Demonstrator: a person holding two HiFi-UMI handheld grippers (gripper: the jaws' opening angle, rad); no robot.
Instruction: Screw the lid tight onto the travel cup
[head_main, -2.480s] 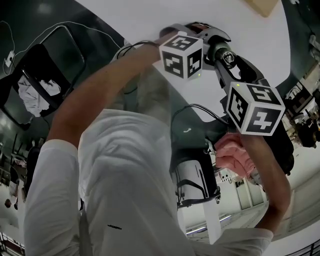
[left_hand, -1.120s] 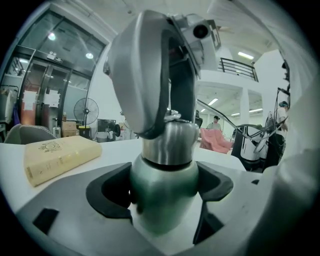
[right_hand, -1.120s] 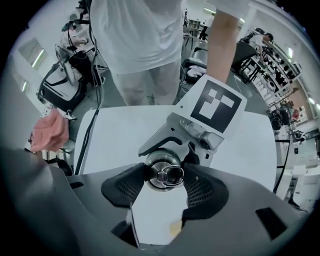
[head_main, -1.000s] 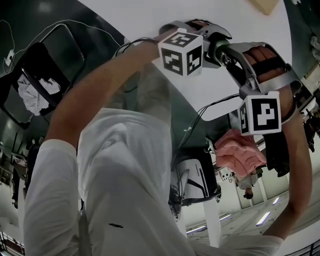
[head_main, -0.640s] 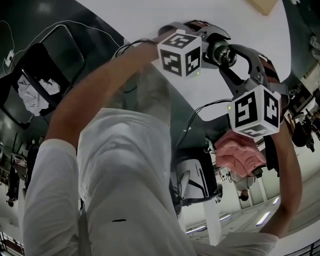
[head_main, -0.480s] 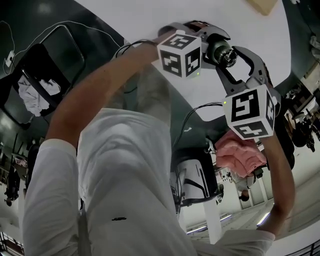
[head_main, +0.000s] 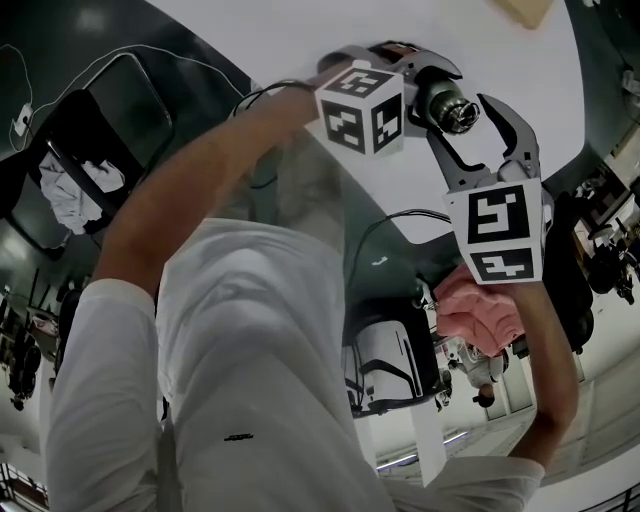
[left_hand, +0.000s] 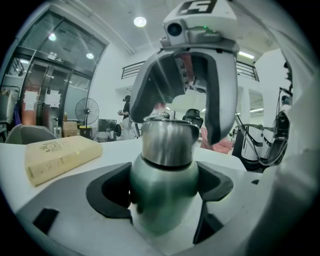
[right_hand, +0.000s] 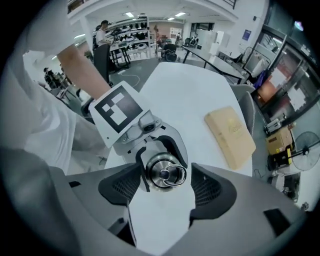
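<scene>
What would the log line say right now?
left gripper: holds travel cup | right gripper: jaws opening around lid

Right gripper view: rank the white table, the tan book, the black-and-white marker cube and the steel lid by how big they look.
Largest: the white table.
Next: the tan book and the black-and-white marker cube look alike, so unranked.
Smallest: the round steel lid.

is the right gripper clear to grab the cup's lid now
Likely yes: the lid sits between the opening jaws of the right gripper, untouched, nothing in between; the left gripper grips the travel cup.
</scene>
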